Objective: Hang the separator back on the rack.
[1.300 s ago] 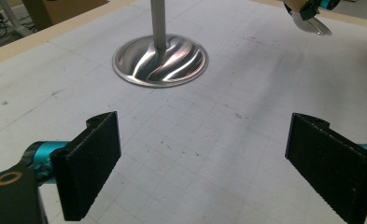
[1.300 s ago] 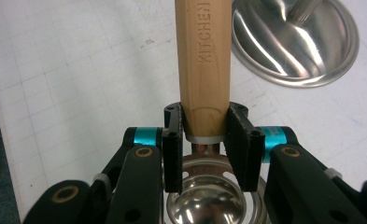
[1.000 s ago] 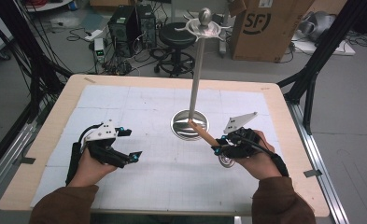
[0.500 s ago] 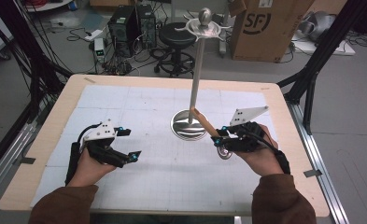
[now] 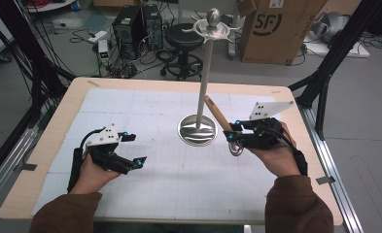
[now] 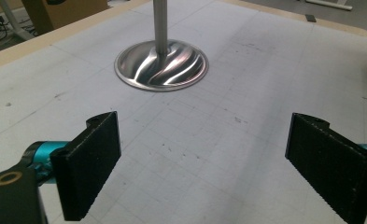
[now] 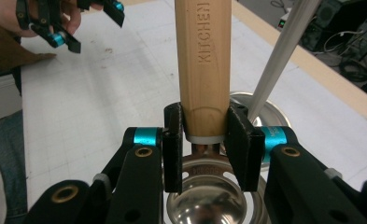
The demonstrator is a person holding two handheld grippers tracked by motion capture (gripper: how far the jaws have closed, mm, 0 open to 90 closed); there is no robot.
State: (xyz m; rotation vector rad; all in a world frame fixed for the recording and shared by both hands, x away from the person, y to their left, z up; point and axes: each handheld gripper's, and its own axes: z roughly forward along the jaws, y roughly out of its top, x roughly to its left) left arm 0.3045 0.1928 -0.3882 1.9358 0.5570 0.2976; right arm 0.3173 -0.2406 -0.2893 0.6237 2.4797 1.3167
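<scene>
A ladle with a wooden handle (image 5: 217,114) (image 7: 203,56) and a metal bowl (image 5: 235,148) (image 7: 209,198) is held just right of the steel stand's round base (image 5: 197,130) (image 6: 161,64). My right gripper (image 5: 232,132) (image 7: 204,140) is shut on the handle's lower end, above the bowl, and the handle tilts up toward the stand's pole (image 5: 205,73) (image 7: 284,51). Hooks ring the stand's top (image 5: 212,26). My left gripper (image 5: 134,149) (image 6: 202,158) rests low at the table's front left, open, with nothing between its jaws.
A white gridded mat (image 5: 145,111) covers the wooden table (image 5: 72,104). Behind the table stand a black stool (image 5: 183,41), computer cases (image 5: 135,24) and a cardboard box (image 5: 276,29). A black frame post (image 5: 324,73) rises at the right edge.
My right hand has risen with the ladle, lifting its bowl off the mat and tipping the handle more upright beside the pole. The left hand has stayed put.
</scene>
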